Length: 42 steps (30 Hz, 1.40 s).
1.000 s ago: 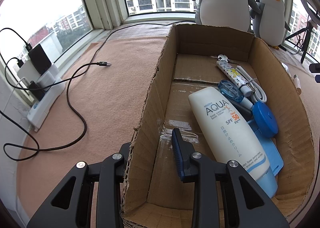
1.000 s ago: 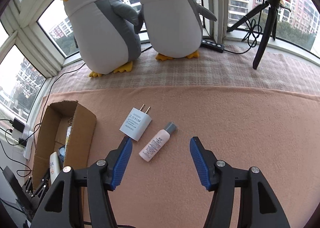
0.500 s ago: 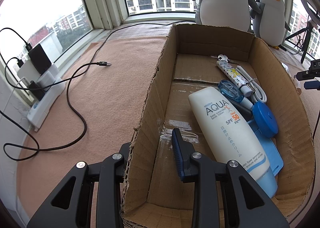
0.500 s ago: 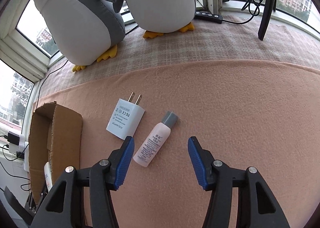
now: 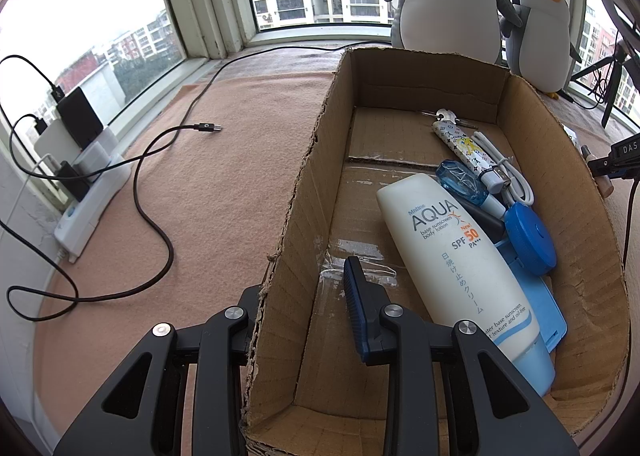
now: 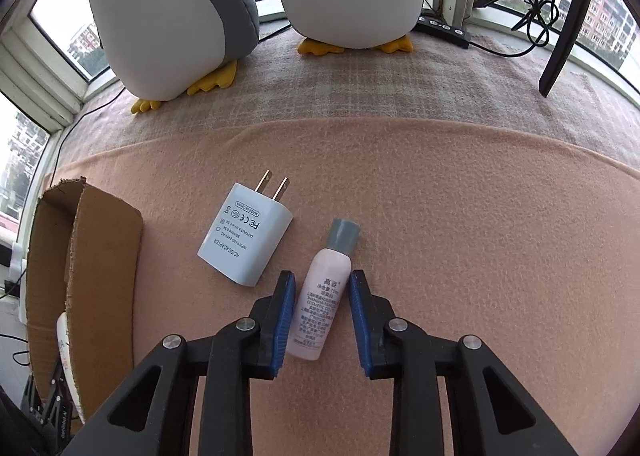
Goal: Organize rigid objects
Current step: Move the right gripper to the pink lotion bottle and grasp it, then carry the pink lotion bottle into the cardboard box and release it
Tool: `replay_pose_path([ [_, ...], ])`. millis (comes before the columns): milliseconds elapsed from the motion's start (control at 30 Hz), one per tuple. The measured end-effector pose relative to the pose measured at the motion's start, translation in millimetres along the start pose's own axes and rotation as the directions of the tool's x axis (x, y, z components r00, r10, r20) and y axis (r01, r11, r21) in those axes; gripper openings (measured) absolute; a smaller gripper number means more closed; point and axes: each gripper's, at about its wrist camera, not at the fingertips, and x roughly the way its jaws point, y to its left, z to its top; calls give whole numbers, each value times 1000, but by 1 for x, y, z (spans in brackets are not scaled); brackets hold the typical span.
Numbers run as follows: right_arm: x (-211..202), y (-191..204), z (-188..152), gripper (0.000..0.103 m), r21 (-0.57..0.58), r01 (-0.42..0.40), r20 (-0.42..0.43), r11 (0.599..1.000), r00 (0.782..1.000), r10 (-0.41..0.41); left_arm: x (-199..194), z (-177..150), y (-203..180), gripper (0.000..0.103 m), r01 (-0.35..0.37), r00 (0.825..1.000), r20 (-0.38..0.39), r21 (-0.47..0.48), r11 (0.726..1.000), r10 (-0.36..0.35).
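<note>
Right gripper [image 6: 322, 316] straddles the pink bottle [image 6: 322, 296], lying on the blanket beside the adapter [image 6: 246, 232]; jaws narrowed, pads apparently not yet touching. Left gripper [image 5: 304, 312] pins the cardboard box [image 5: 304, 192] wall, likely steadying it for the drop.

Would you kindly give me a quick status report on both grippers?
Right gripper jaws straddling pink bottle, not yet clamped. Left gripper jaws astride cardboard box wall. White adapter beside bottle, apart.
</note>
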Motion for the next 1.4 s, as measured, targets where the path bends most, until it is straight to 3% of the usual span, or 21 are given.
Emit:
replay_pose_path([
  [367, -23, 3, -28, 18, -77, 10, 60, 997, 998, -6, 1, 1, 1, 28, -2, 1000, -1, 1, 1000, 2],
  [800, -101, 75, -52, 18, -278, -33, 219, 960, 971, 97, 1, 0, 1, 29, -4, 1000, 0, 2, 1000, 4],
  [1400, -110, 162, -43, 18, -422, -150, 204, 894, 945, 255, 2, 1, 3, 29, -4, 1000, 1, -2, 1000, 4],
])
